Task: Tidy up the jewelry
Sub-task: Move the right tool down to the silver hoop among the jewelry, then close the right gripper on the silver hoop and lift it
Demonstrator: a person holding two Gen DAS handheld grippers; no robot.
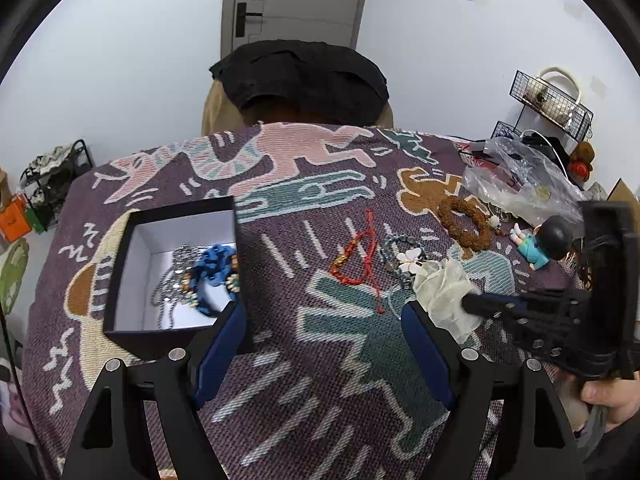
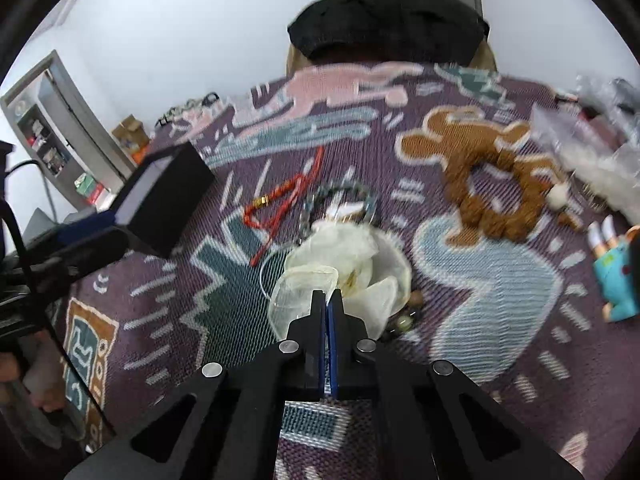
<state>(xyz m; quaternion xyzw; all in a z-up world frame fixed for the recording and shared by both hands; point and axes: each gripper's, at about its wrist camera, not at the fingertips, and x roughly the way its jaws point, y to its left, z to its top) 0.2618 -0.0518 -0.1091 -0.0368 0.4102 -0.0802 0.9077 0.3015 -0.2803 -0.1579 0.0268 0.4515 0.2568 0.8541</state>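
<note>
My left gripper (image 1: 322, 312) hangs open over the patterned cloth, with nothing between its blue pads. Just to its left is a black box (image 1: 120, 280) with a white inside, holding a silver chain (image 1: 176, 276) and a blue bead piece (image 1: 214, 264). My right gripper (image 2: 328, 296) is shut on the edge of a cream organza piece (image 2: 340, 256), and its tip (image 1: 468, 300) also shows in the left wrist view. Beyond the organza lie a red cord bracelet (image 2: 280, 204) and a grey bead bracelet (image 2: 340, 208) with a white charm. Further right is a brown bead bracelet (image 2: 500, 200).
A small figurine (image 1: 548, 240) lies at the right, beside a crumpled plastic bag (image 1: 516, 180) and a wire rack (image 1: 552, 104). A chair draped in black cloth (image 1: 300, 76) stands behind the table. A hand (image 1: 608, 396) holds the right gripper's handle.
</note>
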